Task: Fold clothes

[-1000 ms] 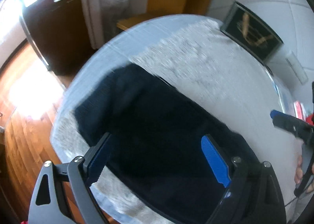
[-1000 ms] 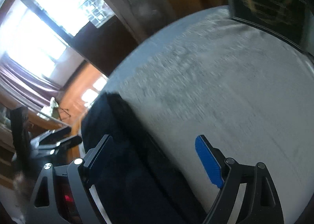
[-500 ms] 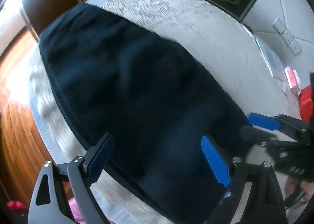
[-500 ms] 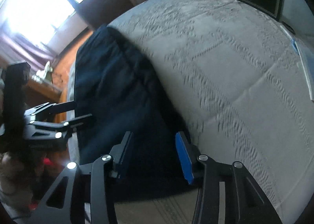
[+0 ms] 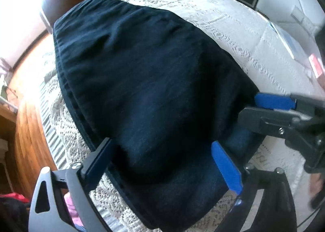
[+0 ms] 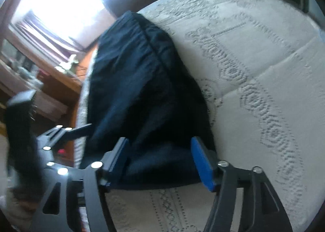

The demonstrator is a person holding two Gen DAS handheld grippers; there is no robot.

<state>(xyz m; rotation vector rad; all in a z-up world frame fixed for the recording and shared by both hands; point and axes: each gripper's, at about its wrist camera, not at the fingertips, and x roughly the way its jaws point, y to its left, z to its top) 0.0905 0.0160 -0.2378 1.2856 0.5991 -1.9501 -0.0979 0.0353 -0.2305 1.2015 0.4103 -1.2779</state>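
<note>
Through the left wrist camera I am watching my left hand-held gripper [image 5: 164, 162] hanging low over the near end of the dark navy garment [image 5: 146, 81], jaws spread wide with cloth lying between them but nothing pinched, as far as I can tell. The garment is stretching away from me along the bed [image 5: 254, 53], over its lace-patterned white bedspread, near the edge facing the wooden floor [image 5: 28, 130]. My right hand-held gripper [image 5: 262, 106] is reaching in from the right at the garment's near corner, its fingers looking close together there, though this view alone is not showing whether they are gripping. Over on the right wrist camera, my right hand-held gripper [image 6: 160, 160] is sitting partly open, straddling a bunched ridge of the garment [image 6: 138, 89] at its near edge; the pads seem to be beside the fabric rather than squeezing it. My left hand-held gripper [image 6: 81, 128] is pointing in from the left at the same end. To fold cleanly, I am judging that both should catch matching corners through every layer, then lift evenly so the edge is staying straight.
</note>
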